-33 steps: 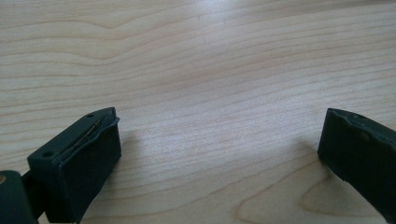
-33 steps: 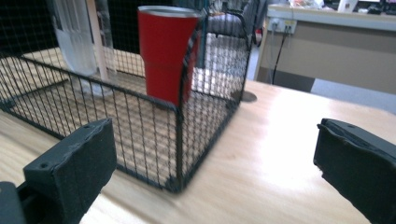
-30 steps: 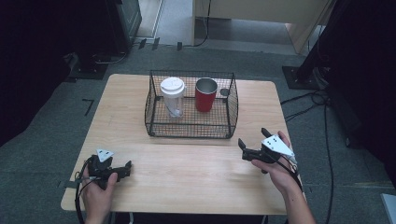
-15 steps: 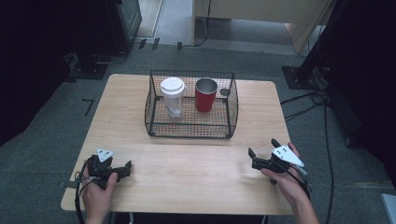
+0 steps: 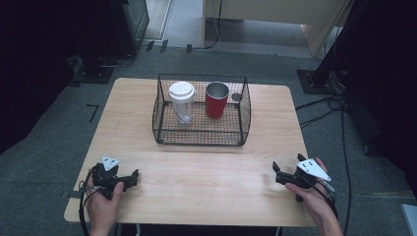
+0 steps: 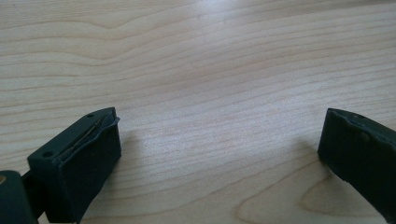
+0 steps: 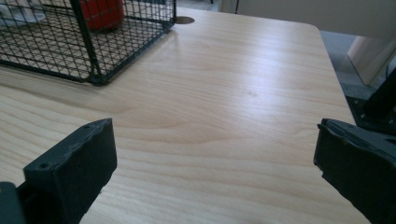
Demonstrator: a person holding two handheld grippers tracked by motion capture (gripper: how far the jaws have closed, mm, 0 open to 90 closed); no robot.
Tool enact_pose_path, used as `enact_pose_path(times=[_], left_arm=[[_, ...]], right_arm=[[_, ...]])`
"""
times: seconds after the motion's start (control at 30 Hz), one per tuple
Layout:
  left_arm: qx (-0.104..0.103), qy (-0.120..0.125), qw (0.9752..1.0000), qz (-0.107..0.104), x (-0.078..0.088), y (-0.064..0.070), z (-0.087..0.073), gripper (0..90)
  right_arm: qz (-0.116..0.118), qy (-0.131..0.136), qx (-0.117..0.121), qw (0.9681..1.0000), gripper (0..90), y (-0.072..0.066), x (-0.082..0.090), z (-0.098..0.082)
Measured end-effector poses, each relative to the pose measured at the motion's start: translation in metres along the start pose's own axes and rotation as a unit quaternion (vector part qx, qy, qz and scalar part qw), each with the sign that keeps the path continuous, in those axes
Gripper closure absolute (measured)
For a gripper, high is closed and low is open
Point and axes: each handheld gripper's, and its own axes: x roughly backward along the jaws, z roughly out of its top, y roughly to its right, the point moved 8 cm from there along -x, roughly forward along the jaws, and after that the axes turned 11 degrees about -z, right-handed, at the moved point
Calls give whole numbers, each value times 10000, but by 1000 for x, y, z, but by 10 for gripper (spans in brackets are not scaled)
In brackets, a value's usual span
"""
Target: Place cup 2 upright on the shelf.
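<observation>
Wooden desk (image 5: 206, 167): right gripper (image 5: 278, 173) now lower, nearer front-right edge vs 1 s ago, jaws wide, empty. Left gripper (image 5: 134, 178) unmoved front-left, wide. Red cup (image 5: 216, 100), lidded white cup (image 5: 181, 102) in wire basket (image 5: 201, 140); white cup's contents unclear thru mesh.

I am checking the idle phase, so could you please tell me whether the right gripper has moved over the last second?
Yes. The right gripper has drawn back from the black wire basket, toward the near right table corner.

Two cups (image 5: 181, 102) stand side by side in the basket (image 5: 201, 137) at the table's (image 5: 206, 172) far middle
</observation>
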Motion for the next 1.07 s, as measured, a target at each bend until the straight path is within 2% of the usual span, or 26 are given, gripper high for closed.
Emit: enact_pose_path(times=[0.13, 0.2, 0.37, 0.5, 0.63, 0.73, 0.97, 1.07], left_arm=[[-1, -1, 10000, 0, 0, 0, 0, 0], [-1, 0, 10000, 0, 0, 0, 0, 0], [5, 7, 10000, 2, 0, 0, 0, 0], [3, 8, 10000, 0, 0, 0, 0, 0], [4, 7, 10000, 0, 0, 0, 0, 0], [5, 6, 10000, -1, 0, 0, 0, 0], [1, 5, 10000, -1, 0, 0, 0, 0], [43, 12, 10000, 30, 0, 0, 0, 0]], right_arm=[[-262, -325, 181, 9990, 0, 11, 3, -8], [-298, -522, 241, 9979, 0, 13, 5, -13], [-284, -797, 285, 9960, 0, 17, 8, -20], [-162, -1278, 335, 9911, 4, 17, 11, -31], [-80, -1641, 397, 9856, 60, 17, 15, -39], [95, -1762, 223, 9841, 72, 16, 17, -42], [138, -1744, 253, 9842, 71, 17, 20, -43], [62, -1775, 209, 9839, 54, 18, 19, -43]])
